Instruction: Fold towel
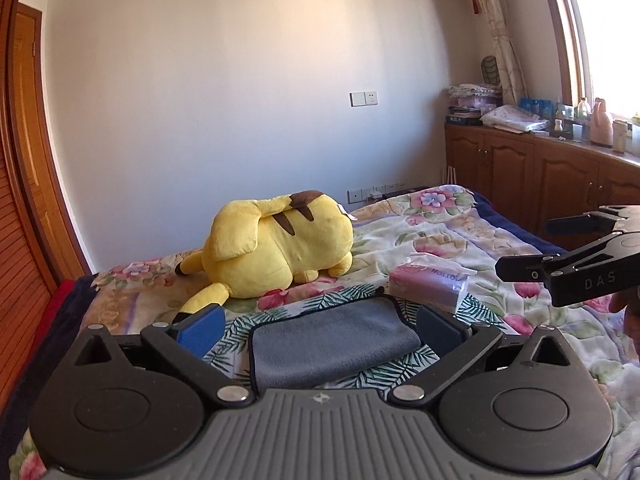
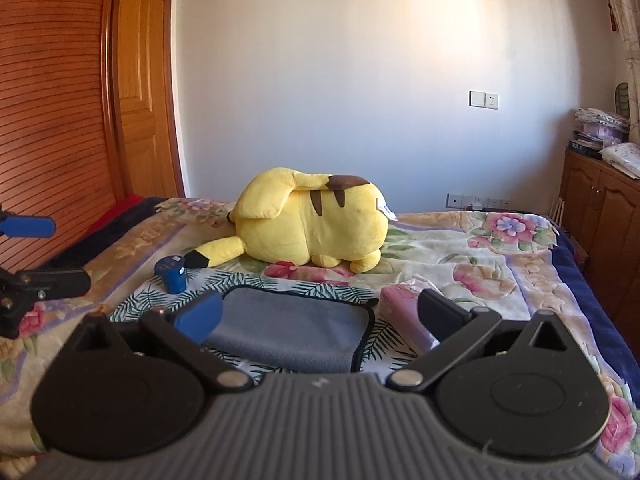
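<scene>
A grey towel with a dark hem (image 1: 332, 340) lies folded flat on a leaf-print cloth on the bed; it also shows in the right wrist view (image 2: 292, 330). My left gripper (image 1: 320, 330) is open and empty, its fingers wide on either side of the towel, just before its near edge. My right gripper (image 2: 318, 316) is open and empty too, hovering over the towel's near right part. The right gripper shows at the right edge of the left wrist view (image 1: 532, 246), and the left gripper at the left edge of the right wrist view (image 2: 60, 254).
A large yellow plush toy (image 1: 276, 246) lies behind the towel. A pink tissue pack (image 1: 428, 284) sits right of the towel. A small blue cylinder (image 2: 171, 276) stands left of it. Wooden cabinets (image 1: 540, 176) line the right wall; a wooden wardrobe (image 2: 60, 100) stands on the left.
</scene>
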`<state>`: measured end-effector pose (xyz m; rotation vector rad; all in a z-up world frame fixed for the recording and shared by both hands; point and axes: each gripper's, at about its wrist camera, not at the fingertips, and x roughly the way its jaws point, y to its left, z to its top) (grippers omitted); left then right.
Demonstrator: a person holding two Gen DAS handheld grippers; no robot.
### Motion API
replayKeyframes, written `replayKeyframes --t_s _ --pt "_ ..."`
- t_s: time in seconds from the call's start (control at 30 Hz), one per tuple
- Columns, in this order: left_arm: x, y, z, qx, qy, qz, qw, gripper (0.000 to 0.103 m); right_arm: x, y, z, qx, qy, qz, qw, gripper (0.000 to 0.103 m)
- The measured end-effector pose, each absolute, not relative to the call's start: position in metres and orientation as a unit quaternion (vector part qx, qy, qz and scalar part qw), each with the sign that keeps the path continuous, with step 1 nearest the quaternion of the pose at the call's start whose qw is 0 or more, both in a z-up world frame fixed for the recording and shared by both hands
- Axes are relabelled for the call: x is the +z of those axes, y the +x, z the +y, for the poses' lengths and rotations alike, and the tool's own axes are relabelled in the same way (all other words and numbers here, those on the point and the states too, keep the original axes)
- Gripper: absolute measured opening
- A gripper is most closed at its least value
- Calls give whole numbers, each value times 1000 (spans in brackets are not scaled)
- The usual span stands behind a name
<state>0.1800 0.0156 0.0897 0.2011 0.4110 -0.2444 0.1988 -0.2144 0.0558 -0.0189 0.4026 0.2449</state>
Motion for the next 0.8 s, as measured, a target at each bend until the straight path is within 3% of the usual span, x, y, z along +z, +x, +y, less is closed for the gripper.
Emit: replayKeyframes --t_s 0.8 --pt "62 135 8 -117 68 217 967 87 41 143 -213 124 4 197 973 103"
